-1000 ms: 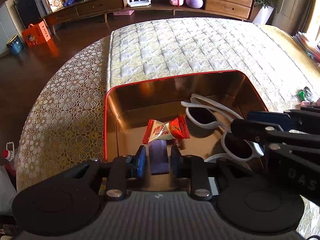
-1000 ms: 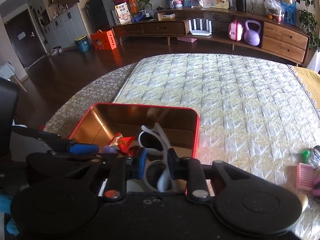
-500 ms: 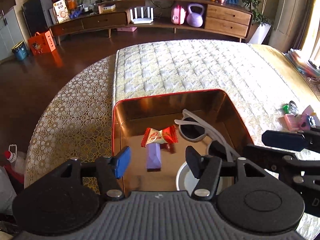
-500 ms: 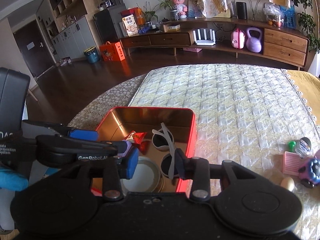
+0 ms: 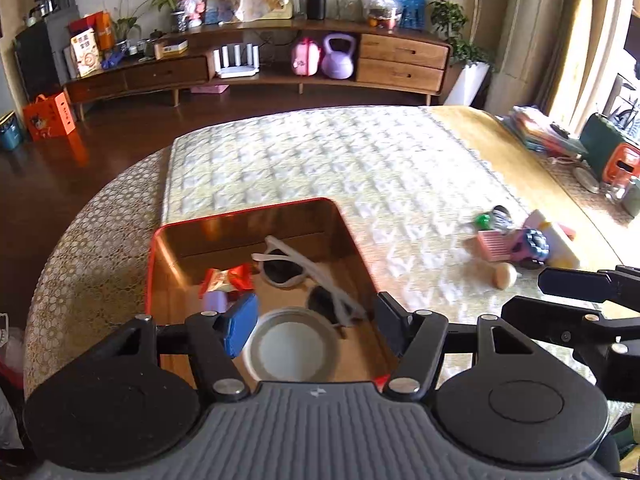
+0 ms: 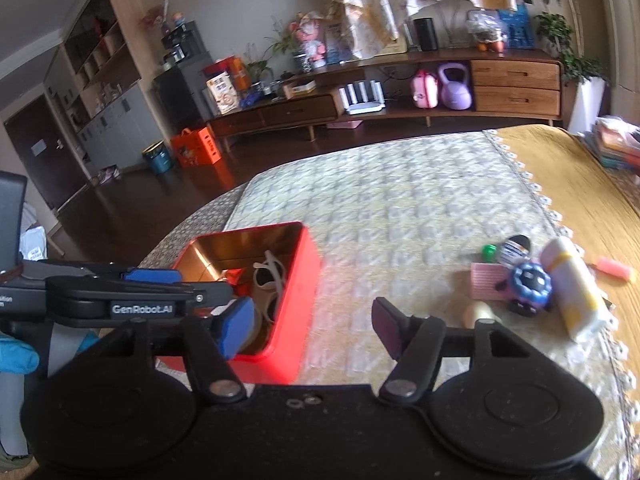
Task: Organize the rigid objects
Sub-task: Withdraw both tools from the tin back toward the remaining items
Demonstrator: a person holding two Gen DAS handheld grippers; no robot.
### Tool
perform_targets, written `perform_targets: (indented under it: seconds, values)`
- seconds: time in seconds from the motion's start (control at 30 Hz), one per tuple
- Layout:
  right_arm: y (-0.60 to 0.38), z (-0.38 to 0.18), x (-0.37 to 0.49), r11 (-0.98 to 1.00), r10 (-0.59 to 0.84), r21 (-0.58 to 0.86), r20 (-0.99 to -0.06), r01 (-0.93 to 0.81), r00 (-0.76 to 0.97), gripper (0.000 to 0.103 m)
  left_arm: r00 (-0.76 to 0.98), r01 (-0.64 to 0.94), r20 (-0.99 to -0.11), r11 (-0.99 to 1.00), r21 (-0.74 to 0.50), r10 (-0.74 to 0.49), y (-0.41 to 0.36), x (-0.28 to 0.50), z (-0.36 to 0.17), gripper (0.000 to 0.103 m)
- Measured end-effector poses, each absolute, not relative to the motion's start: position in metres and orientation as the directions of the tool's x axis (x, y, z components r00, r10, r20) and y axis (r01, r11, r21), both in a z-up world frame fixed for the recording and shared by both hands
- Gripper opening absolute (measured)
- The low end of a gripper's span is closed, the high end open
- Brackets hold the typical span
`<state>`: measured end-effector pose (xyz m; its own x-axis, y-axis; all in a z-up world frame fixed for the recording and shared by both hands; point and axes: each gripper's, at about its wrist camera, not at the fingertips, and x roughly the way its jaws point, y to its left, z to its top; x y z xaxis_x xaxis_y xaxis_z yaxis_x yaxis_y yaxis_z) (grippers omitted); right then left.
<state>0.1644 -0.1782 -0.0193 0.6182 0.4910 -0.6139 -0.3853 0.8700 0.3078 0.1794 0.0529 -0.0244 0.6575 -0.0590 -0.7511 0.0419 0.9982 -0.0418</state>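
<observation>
Two tongs: left tongs (image 5: 316,318) and right tongs (image 6: 312,326) are opening, gripping nothing.
Tin (image 5: 256,208): sitting on bed (image 5: 320,160), holding white sunglasses (image 5: 304,272), candy (image 5: 228,278), round lid (image 5: 292,344).
Loose items (image 6: 528,284): lying apart, rightward.

The red tin (image 5: 256,210) holds four things: one pair of white sunglasses (image 5: 304,276), one red-wrapped candy (image 5: 230,278), one purple block (image 5: 215,301), one round lid (image 5: 294,346). At three o'clock lie one pink comb (image 6: 486,286) and one egg (image 5: 504,275).

Sunglasses (image 5: 304,276), candy (image 5: 228,278) and a lid (image 5: 294,346) lie in the tin (image 5: 344,216); toys (image 5: 528,242) cluster on the surface (image 5: 360,160) at three o'clock.
</observation>
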Motion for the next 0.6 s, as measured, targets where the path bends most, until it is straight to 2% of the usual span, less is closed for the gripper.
perform_targets:
  seconds: [0.27, 0.4, 0.53, 0.6]
  values:
    - [-0.228, -0.022, 0.148, 0.897, 0.441, 0.307, -0.606, -0.317, 0.662, 0.079, 0.664, 0.124, -0.737, 0.990, -0.059, -0.127, 0.005, 0.169, -0.021, 0.067]
    - [-0.251, -0.022, 0.142, 0.909, 0.415, 0.302, -0.603, -0.287, 0.681, 0.083, 0.667, 0.154, -0.727, 0.985, -0.075, -0.160, -0.017, 0.164, -0.021, 0.075]
    - [-0.274, -0.024, 0.137, 0.923, 0.382, 0.284, -0.605, -0.259, 0.699, 0.089, 0.666, 0.185, -0.718, 0.978, -0.101, -0.200, -0.035, 0.162, -0.024, 0.076]
    - [-0.286, -0.025, 0.136, 0.932, 0.360, 0.270, -0.605, -0.242, 0.710, 0.098, 0.666, 0.191, -0.715, 0.975, -0.109, -0.211, -0.044, 0.162, -0.027, 0.081]
